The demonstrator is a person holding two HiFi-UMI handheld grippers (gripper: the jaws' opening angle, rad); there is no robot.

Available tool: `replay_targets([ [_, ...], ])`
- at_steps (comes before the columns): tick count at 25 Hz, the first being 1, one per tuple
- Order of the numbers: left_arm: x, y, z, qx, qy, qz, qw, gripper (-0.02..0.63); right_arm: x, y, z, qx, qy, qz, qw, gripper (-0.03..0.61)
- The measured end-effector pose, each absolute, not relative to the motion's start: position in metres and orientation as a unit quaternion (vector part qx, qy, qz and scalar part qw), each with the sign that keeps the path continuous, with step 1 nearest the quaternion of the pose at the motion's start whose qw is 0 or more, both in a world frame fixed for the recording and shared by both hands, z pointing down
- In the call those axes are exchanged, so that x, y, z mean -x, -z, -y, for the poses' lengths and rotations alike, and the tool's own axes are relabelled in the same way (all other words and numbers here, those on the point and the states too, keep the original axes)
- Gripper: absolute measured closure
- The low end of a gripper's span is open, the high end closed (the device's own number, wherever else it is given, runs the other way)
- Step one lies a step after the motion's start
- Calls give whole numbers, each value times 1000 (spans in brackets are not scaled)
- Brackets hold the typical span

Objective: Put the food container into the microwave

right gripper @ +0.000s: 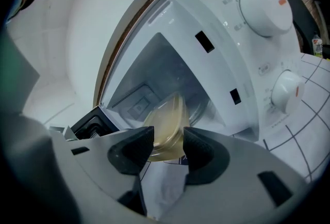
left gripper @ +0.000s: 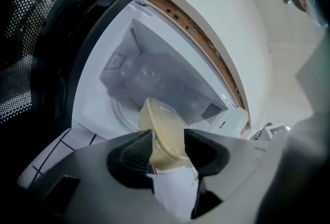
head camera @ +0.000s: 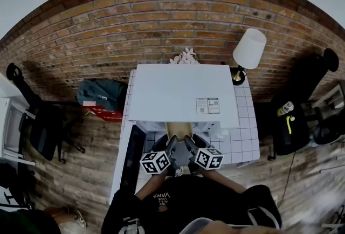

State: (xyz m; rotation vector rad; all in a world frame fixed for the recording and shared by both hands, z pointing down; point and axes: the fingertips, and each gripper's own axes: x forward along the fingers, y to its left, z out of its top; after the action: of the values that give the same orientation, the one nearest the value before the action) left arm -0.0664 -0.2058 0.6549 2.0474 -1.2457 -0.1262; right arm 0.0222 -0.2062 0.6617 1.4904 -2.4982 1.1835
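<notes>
A clear food container with yellowish contents [head camera: 179,130] is held between both grippers at the mouth of the white microwave [head camera: 183,93]. My left gripper [left gripper: 167,148] is shut on the container [left gripper: 164,132] from one side. From the other side my right gripper [right gripper: 167,143] is shut on the same container [right gripper: 167,125]. The container's far end reaches over the glass turntable [left gripper: 121,112] inside the open cavity. The dark microwave door [left gripper: 41,37] stands swung open to the left. In the head view the two grippers [head camera: 171,148] [head camera: 190,145] sit side by side below the microwave.
The microwave's control panel with two round knobs [right gripper: 265,9] [right gripper: 286,89] is right of the cavity. The microwave stands on a white tiled table [head camera: 245,141], with a lamp [head camera: 249,49] at the back right corner. A backpack [head camera: 102,93] and a chair [head camera: 38,119] are on the left floor.
</notes>
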Motion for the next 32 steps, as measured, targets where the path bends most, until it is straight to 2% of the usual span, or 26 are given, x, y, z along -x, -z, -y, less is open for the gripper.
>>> replay_targets([
  [26, 64, -661, 259, -804, 36, 480, 348, 413, -19, -670, 258, -482, -370, 794, -2, 410],
  [32, 59, -662, 258, -805, 33, 476, 352, 394, -19, -670, 259, -484, -365, 795, 3, 374],
])
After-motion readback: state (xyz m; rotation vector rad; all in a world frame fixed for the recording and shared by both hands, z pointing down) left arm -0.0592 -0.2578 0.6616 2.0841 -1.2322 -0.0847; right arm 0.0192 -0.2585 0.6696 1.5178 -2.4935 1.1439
